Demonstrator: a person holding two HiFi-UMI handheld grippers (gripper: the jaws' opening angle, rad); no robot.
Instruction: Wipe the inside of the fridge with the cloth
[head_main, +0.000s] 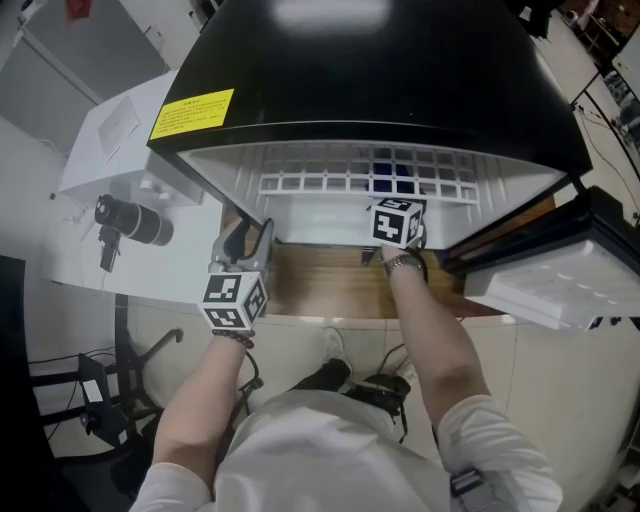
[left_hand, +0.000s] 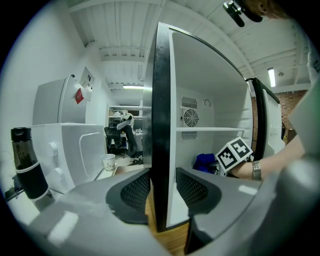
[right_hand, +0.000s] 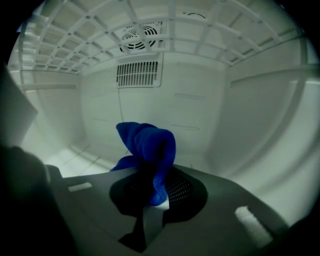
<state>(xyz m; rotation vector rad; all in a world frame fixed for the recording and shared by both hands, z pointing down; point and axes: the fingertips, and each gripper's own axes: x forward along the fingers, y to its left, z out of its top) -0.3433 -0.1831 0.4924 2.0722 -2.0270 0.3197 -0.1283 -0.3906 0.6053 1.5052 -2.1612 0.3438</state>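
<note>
Cloth (right_hand: 147, 144) pinched in right gripper (right_hand: 152, 194) inside fridge (head_main: 380, 70); left gripper (left_hand: 162, 189) clamps the fridge wall (left_hand: 161, 100)

I record the cloth (right_hand: 147, 145) deep blue; fridge (head_main: 400, 70) black outside, white inside; worktop (head_main: 320, 285) brown wood-grain; label (head_main: 192, 112) yellow.

Lab-like workspace: office chairs (left_hand: 131, 142), ceiling strip light (left_hand: 271, 77), brick wall (left_hand: 286, 102), spare white fridge (left_hand: 52, 107).

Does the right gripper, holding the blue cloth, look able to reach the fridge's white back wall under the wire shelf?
Probably yes. The right gripper, shut on the blue cloth, is inside the fridge, and nothing stands between it and the white back wall.
</note>
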